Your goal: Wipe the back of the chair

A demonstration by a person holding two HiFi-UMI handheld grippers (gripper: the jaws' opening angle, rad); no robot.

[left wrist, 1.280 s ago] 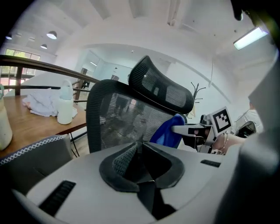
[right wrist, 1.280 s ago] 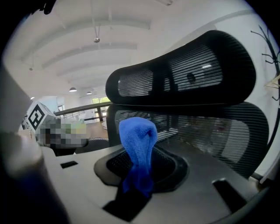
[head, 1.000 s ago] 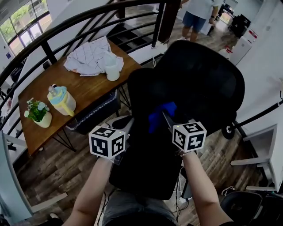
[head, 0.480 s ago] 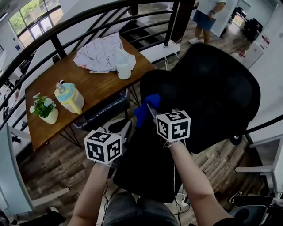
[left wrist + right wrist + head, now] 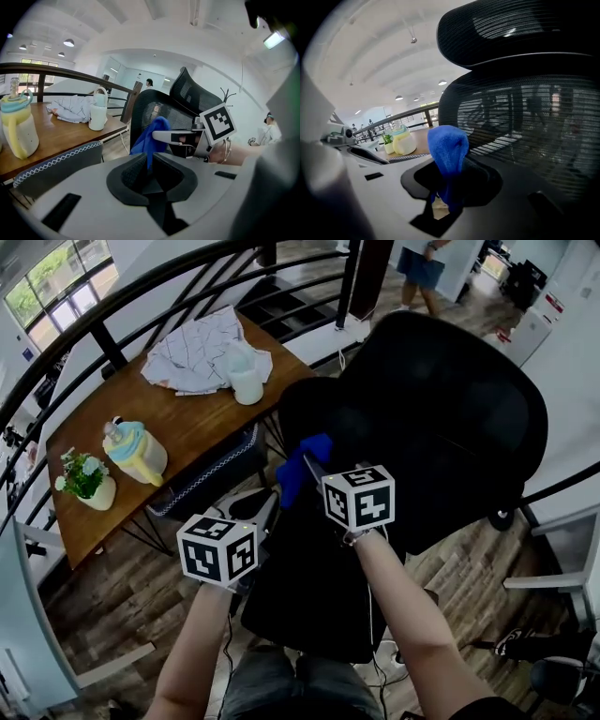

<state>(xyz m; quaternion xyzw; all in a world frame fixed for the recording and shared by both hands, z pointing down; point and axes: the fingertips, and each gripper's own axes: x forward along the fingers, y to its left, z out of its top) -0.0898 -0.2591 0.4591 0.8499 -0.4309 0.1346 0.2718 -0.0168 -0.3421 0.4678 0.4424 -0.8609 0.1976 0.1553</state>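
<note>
Chair back [image 5: 441, 409], black mesh, stands just ahead of the person, near a wooden table [image 5: 178, 432]. The right gripper [image 5: 314, 474] is clamped on a blue cloth [image 5: 300, 463] at the back's left edge; I cannot tell whether they touch. The left gripper [image 5: 265, 512] hangs lower, jaws closed on nothing. Wiping well likely means pressing the cloth flat against the mesh in long, overlapping strokes.
</note>
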